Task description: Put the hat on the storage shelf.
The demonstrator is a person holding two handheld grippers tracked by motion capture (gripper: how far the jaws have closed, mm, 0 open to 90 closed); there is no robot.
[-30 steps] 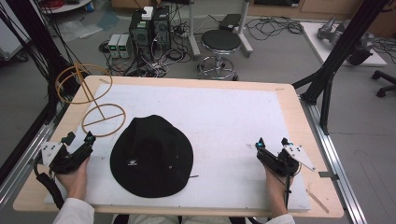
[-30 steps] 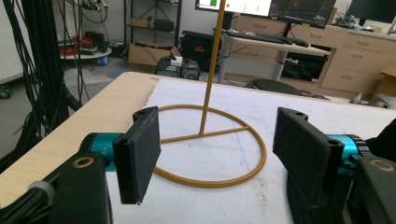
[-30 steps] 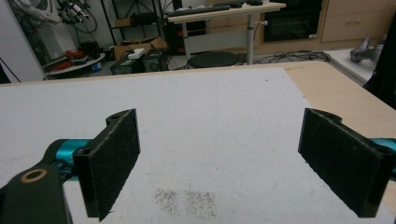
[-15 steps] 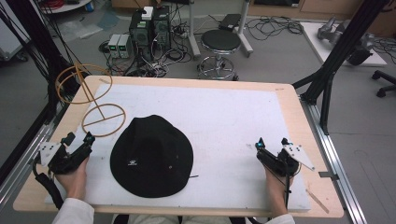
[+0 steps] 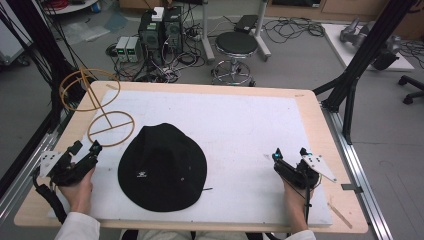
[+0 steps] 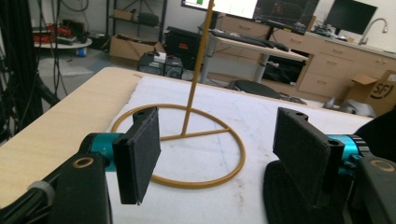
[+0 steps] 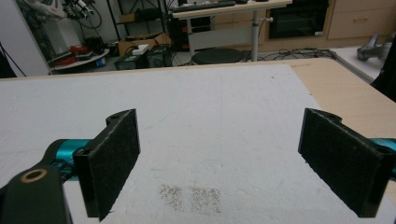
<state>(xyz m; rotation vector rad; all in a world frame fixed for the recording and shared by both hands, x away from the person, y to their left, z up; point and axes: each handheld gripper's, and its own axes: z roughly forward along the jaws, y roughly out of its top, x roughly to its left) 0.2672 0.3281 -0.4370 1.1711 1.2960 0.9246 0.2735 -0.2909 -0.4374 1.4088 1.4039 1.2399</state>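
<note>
A black bucket hat [image 5: 162,167] lies brim-down on the white mat [image 5: 240,125], left of centre. A gold wire hat stand [image 5: 111,128] with a ring base and upright rod stands at the table's back left; in the left gripper view the hat stand [image 6: 187,144] sits just beyond the jaws. My left gripper [image 5: 85,148] rests open at the hat's left, nothing between its pads; the hat's edge [image 6: 383,128] shows at its right. My right gripper [image 5: 289,153] sits open near the front right, over bare mat [image 7: 210,121].
The wooden table edge [image 5: 345,165] frames the mat. Black frame posts [image 5: 360,65] stand at the right and left. A stool [image 5: 236,47] and computer boxes [image 5: 160,30] with cables are on the floor behind the table.
</note>
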